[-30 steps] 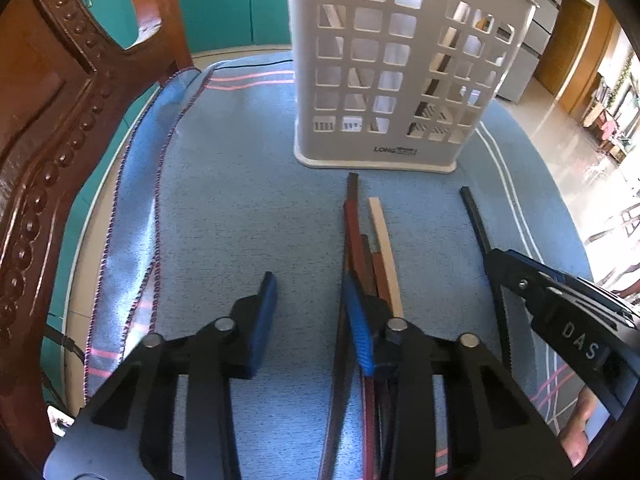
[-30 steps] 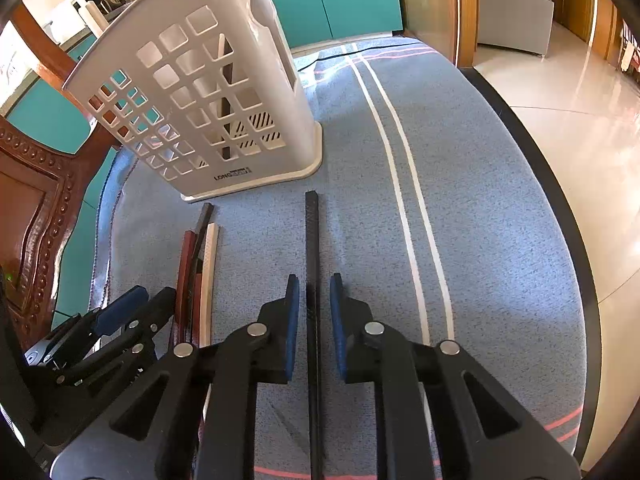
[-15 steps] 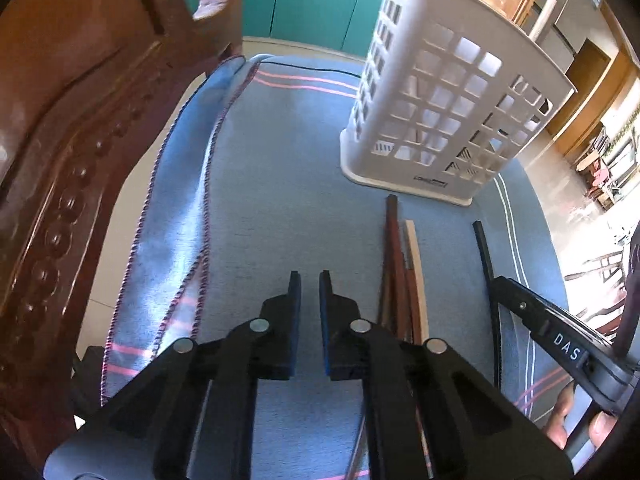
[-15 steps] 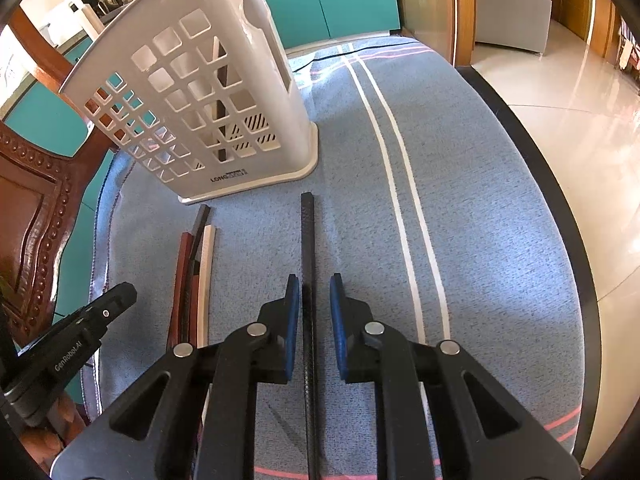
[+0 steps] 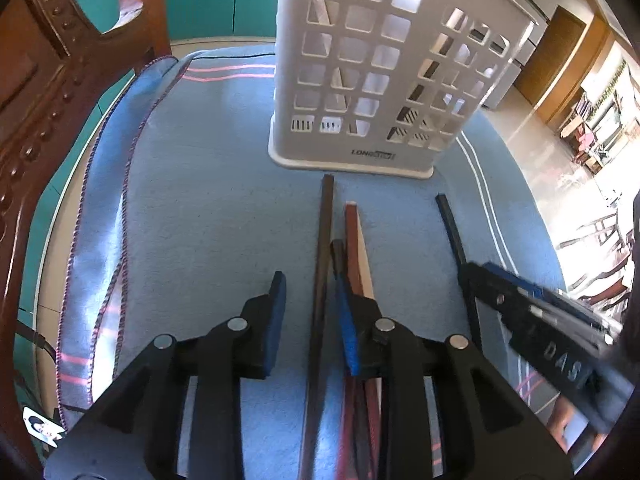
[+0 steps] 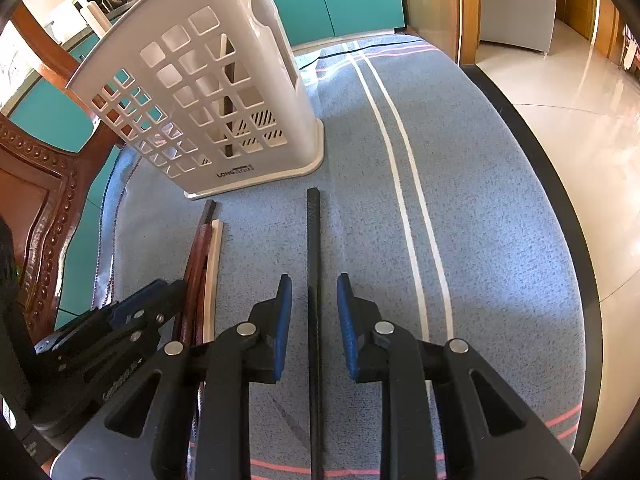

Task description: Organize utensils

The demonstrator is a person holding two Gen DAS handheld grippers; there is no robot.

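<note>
A white slotted utensil basket (image 5: 384, 68) stands upright on the blue cloth, with a few chopsticks inside; it also shows in the right wrist view (image 6: 208, 104). Several chopsticks lie in front of it. My left gripper (image 5: 310, 308) is open, its fingers either side of a dark brown chopstick (image 5: 324, 240), with red, dark and pale chopsticks (image 5: 358, 248) under its right finger. My right gripper (image 6: 314, 312) is open around a black chopstick (image 6: 313, 240), which also shows in the left wrist view (image 5: 450, 220).
A carved wooden chair (image 5: 44, 92) stands at the table's left edge. The blue striped cloth (image 6: 460, 200) covers the round table, whose dark rim (image 6: 560, 184) runs along the right above a shiny floor. Teal cabinets stand behind.
My left gripper opened from shut and moved right, over the brown chopstick. My right gripper opened from narrow to wide around the black chopstick.
</note>
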